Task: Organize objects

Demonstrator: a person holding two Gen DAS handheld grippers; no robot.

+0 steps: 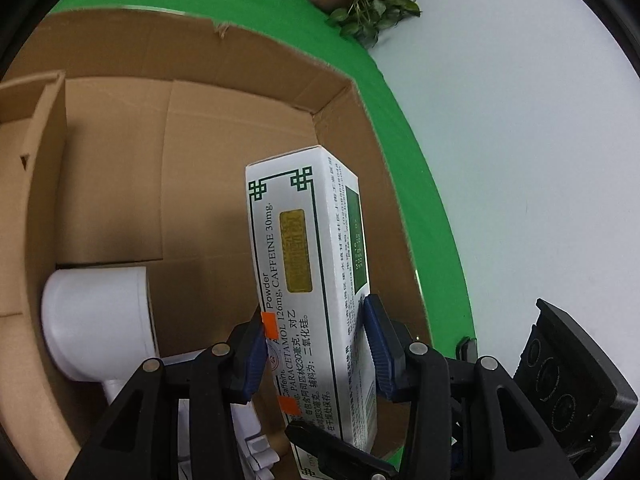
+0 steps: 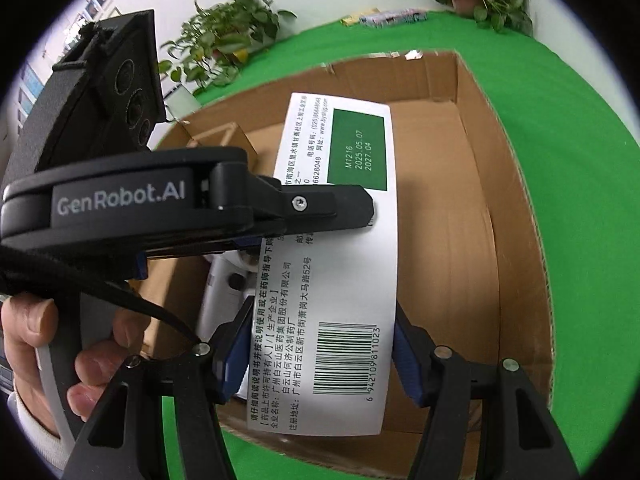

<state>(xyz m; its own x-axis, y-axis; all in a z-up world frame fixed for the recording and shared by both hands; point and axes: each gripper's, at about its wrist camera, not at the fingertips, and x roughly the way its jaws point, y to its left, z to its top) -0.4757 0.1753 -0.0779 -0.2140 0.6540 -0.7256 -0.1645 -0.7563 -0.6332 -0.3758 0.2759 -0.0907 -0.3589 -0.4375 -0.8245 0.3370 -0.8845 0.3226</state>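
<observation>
Now both left gripper (image 1: 316,360) and right gripper (image 2: 316,356) clamp medicine box (image 1: 304,264) over cardboard box (image 1: 112,168)

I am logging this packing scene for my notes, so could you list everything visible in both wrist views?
medicine box: one, white with green trim, over the carton, clamped by both grippers
cardboard carton: one, brown, open, on the green cloth
white appliance: one, white, inside the carton at its left
green cloth: one, green, under the carton
potted plants: two, green, at the cloth's far edge
packets: a few, mixed colours, far edge; too blurred to tell
left gripper: black with blue pads, gripping the box
right gripper: black with blue pads, gripping the box
hand: one, holding the left gripper
</observation>
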